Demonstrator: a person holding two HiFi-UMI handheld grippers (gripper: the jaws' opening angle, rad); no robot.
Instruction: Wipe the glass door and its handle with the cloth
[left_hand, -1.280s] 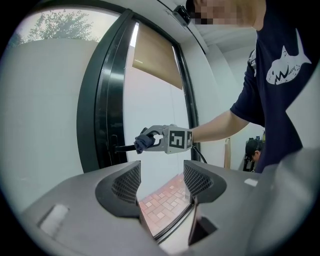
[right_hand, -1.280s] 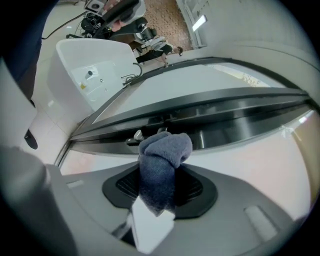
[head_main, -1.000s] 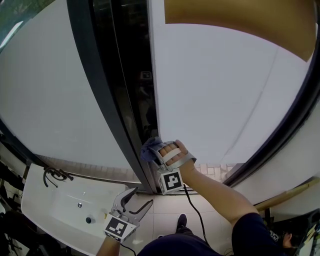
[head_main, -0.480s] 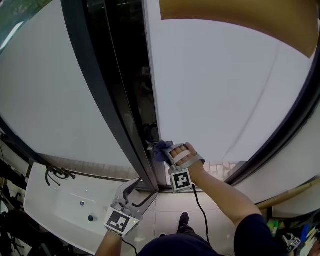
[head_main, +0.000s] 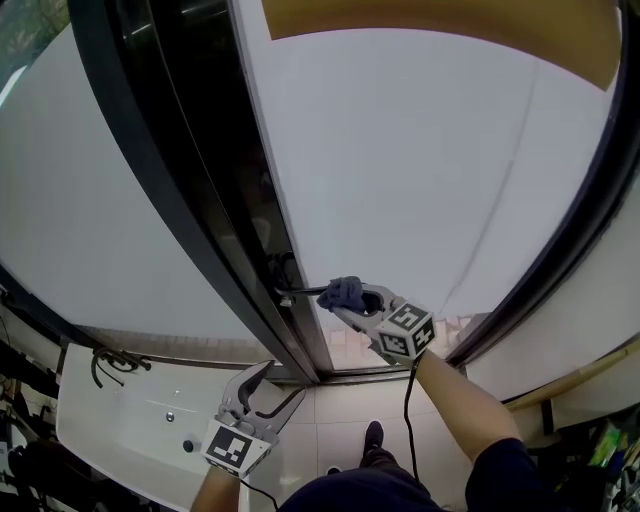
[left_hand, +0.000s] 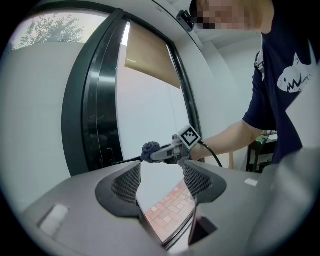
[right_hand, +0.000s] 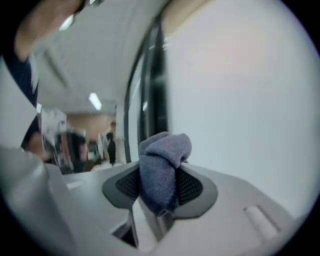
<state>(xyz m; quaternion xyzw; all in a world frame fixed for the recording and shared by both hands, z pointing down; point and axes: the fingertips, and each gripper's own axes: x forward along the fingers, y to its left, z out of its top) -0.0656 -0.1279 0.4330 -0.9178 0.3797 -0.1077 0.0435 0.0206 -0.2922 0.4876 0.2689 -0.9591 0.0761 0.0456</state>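
Observation:
A blue-grey cloth (head_main: 344, 291) (right_hand: 161, 167) is bunched between the jaws of my right gripper (head_main: 352, 297), which is shut on it. The cloth sits at the end of the dark door handle (head_main: 298, 293) that sticks out from the black door frame (head_main: 230, 250), in front of the pale glass door (head_main: 420, 170). In the left gripper view the cloth (left_hand: 149, 149) and handle (left_hand: 125, 160) show beyond the jaws. My left gripper (head_main: 268, 392) hangs low, away from the door, open and holding nothing.
A white washbasin (head_main: 120, 420) with a dark tap (head_main: 105, 362) lies at lower left. A brown blind (head_main: 440, 22) covers the glass top. Tiled floor (head_main: 350, 415) lies below. A dark cable (head_main: 408, 400) trails from the right gripper.
My right gripper with the cloth has moved off the door edge and turned, so the cloth now sits at the handle's end. The view has tilted. My left gripper has stayed low.

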